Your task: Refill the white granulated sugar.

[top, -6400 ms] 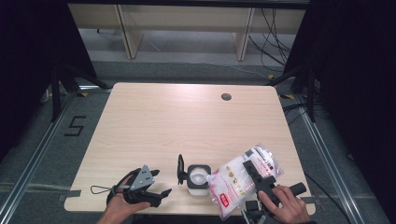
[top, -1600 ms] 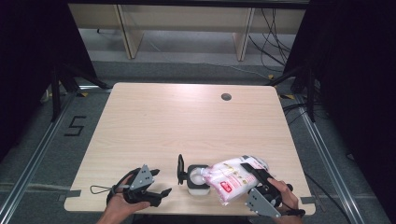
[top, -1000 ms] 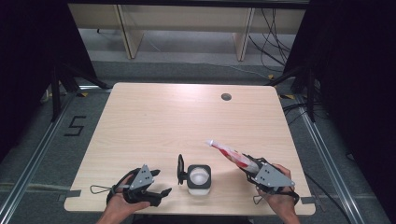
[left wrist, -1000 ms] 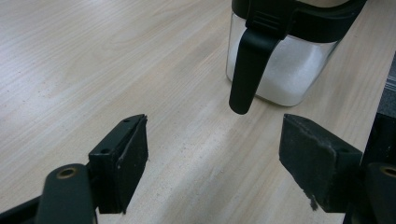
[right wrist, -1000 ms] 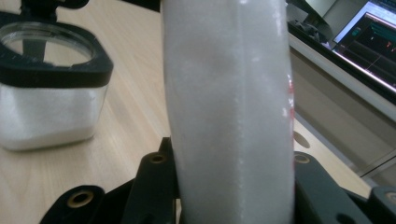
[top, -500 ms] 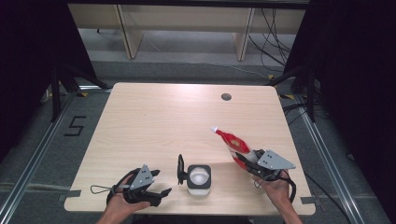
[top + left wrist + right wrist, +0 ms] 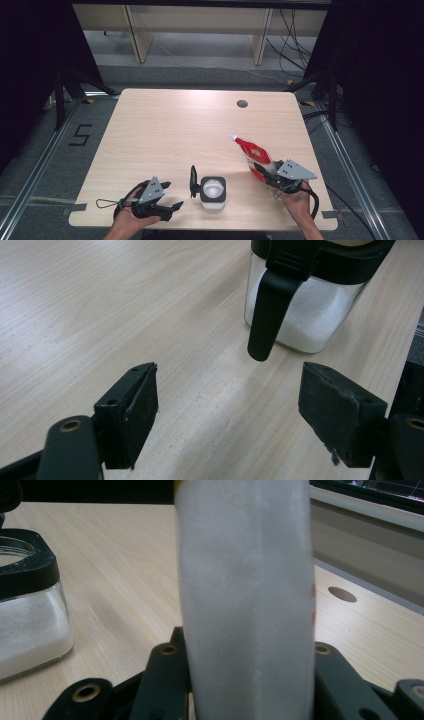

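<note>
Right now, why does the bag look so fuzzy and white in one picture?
In the right gripper view the bag sits right against the camera, so it blurs into a pale strip, while the table behind stays fairly sharp. In the high view it is small and its red print shows. In the left gripper view the jar is crisp.

Table: far and middle surface unobstructed; near edge blocked by jar with raised lid, standing between the grippers.
</note>
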Action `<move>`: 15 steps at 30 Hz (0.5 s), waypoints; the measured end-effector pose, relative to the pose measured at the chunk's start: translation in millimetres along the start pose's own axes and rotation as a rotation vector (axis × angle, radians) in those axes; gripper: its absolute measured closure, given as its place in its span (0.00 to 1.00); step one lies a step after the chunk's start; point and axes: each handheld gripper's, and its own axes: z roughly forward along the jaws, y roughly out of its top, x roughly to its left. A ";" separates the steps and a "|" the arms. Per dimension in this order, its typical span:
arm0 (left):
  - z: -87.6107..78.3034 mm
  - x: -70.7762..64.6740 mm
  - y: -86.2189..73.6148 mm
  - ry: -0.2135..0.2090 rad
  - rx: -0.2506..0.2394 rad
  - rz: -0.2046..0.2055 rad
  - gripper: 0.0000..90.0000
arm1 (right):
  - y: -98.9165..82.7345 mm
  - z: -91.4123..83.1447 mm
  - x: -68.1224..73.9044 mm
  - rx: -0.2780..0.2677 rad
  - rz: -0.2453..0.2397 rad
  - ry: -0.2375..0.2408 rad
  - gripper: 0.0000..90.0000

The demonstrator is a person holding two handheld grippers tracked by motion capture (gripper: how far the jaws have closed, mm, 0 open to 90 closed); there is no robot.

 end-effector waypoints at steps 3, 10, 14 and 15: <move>0.6 0.0 -0.1 0.001 -0.009 -0.002 0.26 | -2.5 -3.8 -0.3 0.007 0.016 -0.011 0.76; 0.8 -0.7 0.4 0.000 0.002 0.009 0.26 | -7.0 -18.6 -7.9 -0.007 0.060 -0.053 0.76; -0.5 0.3 1.3 0.004 0.002 0.027 0.26 | -9.3 -23.9 -10.8 -0.012 0.085 -0.050 0.76; -0.5 -0.8 0.9 0.008 0.003 0.008 0.26 | -9.6 -24.4 -11.2 -0.020 0.079 -0.061 0.76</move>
